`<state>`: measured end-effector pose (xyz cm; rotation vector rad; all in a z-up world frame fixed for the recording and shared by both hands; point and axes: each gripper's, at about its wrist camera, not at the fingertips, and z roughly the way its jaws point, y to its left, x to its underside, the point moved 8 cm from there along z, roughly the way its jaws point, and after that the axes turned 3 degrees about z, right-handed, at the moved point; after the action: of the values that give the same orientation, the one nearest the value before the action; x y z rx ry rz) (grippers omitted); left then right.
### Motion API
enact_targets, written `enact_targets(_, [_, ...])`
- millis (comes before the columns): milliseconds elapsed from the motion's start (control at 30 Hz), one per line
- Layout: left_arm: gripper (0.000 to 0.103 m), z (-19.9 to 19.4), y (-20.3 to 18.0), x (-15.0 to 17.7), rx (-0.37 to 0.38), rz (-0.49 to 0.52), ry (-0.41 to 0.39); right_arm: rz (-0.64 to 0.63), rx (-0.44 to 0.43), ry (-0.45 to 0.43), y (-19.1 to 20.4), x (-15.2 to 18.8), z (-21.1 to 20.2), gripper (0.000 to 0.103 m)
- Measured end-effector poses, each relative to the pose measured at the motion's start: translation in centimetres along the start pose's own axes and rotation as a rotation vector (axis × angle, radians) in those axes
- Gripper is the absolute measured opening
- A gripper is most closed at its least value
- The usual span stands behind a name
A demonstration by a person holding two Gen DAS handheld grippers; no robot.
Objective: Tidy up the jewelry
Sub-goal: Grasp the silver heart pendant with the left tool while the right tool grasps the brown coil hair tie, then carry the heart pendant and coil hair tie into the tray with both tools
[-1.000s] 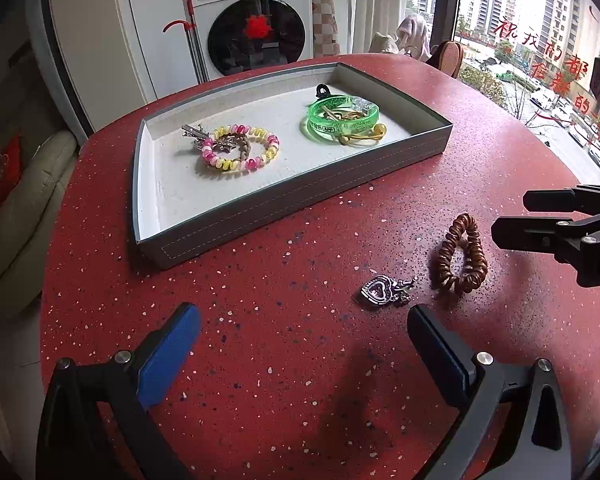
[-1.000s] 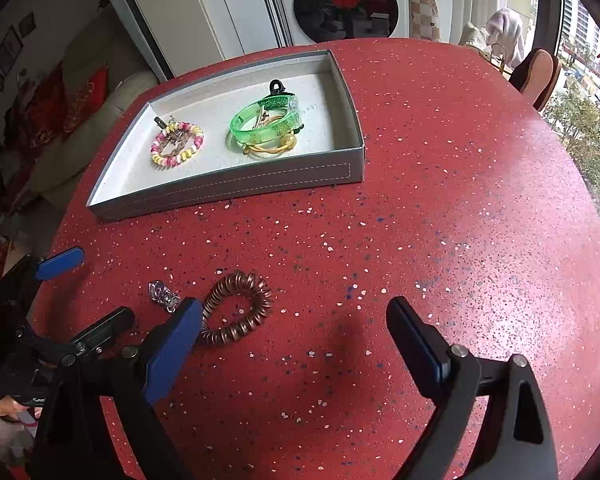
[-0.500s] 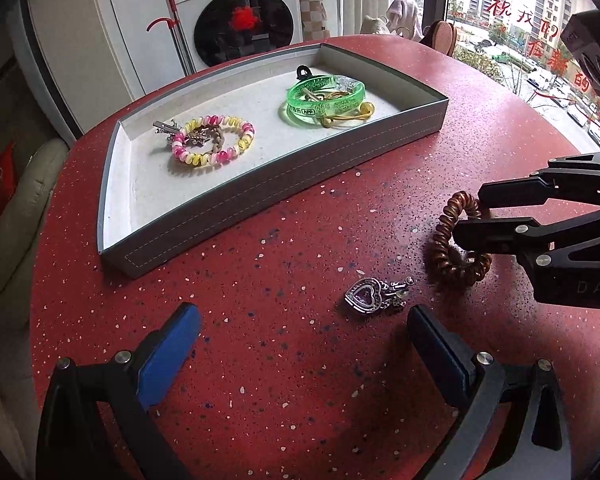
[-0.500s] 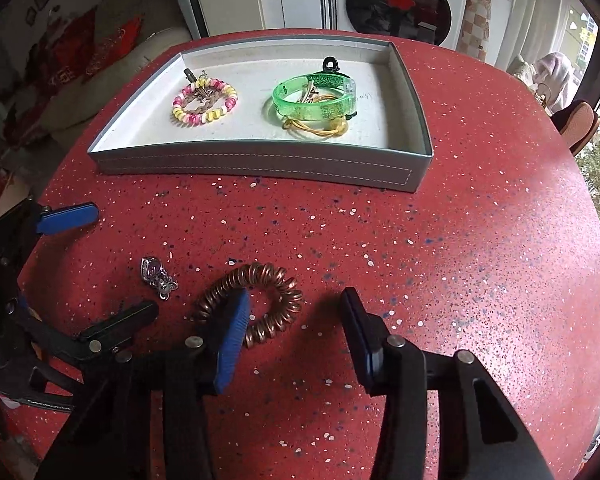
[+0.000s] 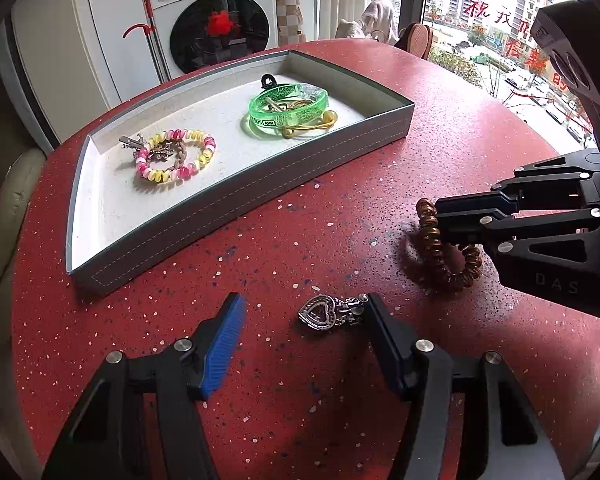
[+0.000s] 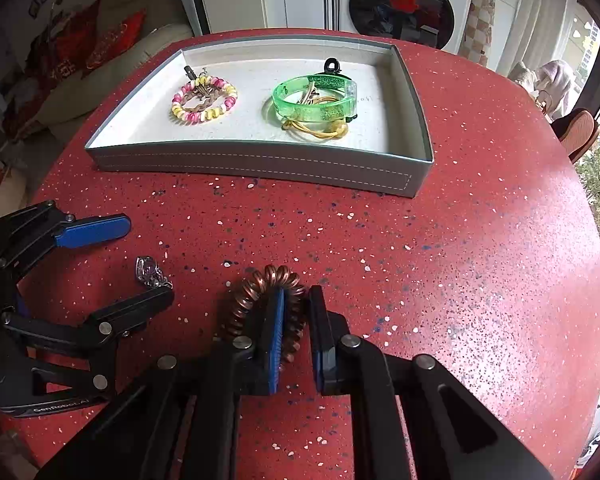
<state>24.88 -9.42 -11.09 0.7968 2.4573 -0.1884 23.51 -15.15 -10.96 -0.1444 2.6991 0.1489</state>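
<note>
The right gripper [image 6: 294, 316] is clenched on the brown coil tie [image 6: 256, 300], one side of the loop pinched between its pads. The left gripper [image 5: 300, 330] is closing, the heart charm [image 5: 326, 313] lying between its fingers (touching only the right one). At twelve o'clock from both sits the tray [image 6: 260, 162] on the red table [image 6: 480, 260], holding a green bangle [image 6: 314, 98] and a pink-yellow tie [image 6: 204, 100].

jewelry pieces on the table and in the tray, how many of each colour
Brown: 1, spiral hair tie on the table
Silver: 1, heart pendant on the table
Green: 1, bangle in the tray
Pink and yellow: 1, spiral tie in the tray
Gold: 1, elastic under the bangle
Total: 5, counting only pieces clear enough to tell
</note>
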Motion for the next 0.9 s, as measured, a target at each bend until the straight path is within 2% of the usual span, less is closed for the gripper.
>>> enact_targets(33, [0.069,-0.1,-0.2,0.0,0.011,0.007,-0.001,0.001,0.000,0.000,0.0,0.0,0.0,0.012])
enact_targets(100, [0.053,-0.2,-0.7,0.0,0.025,0.018,-0.003,0.006,0.000,-0.002,0.0,0.0,0.0,0.012])
enact_targets(133, [0.052,-0.2,-0.9,-0.1,0.027,0.022,-0.003,0.009,0.000,-0.003,0.0,0.0,0.0,0.012])
enact_targets(467, [0.050,-0.6,-0.1,-0.1,0.049,-0.053,-0.004,0.058,-0.017,-0.031,-0.4,0.1,-1.0,0.012])
enact_targets(900, [0.049,-2.9,0.5,-0.4,0.066,-0.101,-0.053,0.118,-0.070,-0.072,-0.3,-0.4,-3.1,0.012])
